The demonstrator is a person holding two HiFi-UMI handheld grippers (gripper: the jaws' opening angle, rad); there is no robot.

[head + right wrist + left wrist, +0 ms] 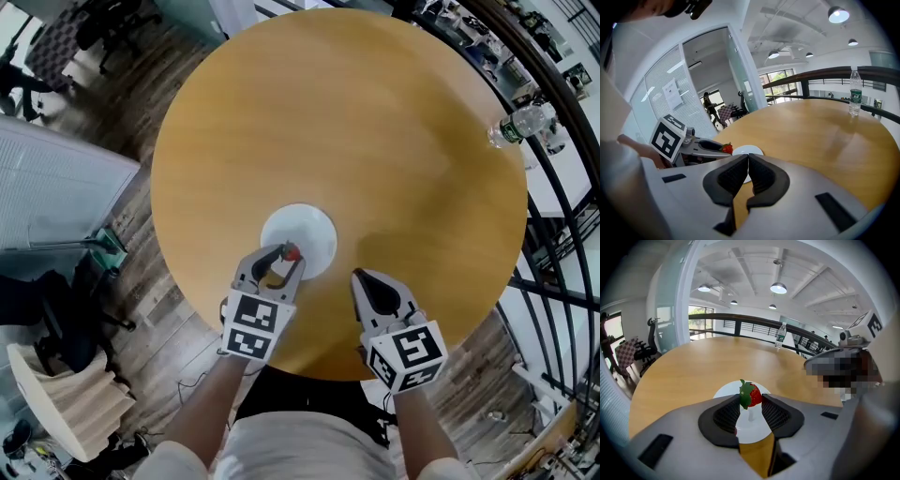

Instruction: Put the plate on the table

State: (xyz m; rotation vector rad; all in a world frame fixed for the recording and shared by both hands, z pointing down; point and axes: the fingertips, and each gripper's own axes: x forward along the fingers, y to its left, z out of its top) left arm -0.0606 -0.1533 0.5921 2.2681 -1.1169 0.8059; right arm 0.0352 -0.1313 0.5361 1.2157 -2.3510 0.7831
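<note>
A small white plate (305,232) lies on the round wooden table (375,141), near its front edge. My left gripper (287,255) hovers over the plate's near rim, shut on a red strawberry (292,252) with green leaves. In the left gripper view the strawberry (750,394) sits pinched between the two black pads, with the plate (745,423) below. My right gripper (360,278) is to the right of the plate, above the table, shut with nothing in it. The right gripper view shows the plate (747,151) and the strawberry (727,148) just past its closed jaws.
A clear water bottle (518,124) stands at the table's far right edge, next to a black railing (562,206). Office chairs (66,319) and wooden floor lie to the left of the table.
</note>
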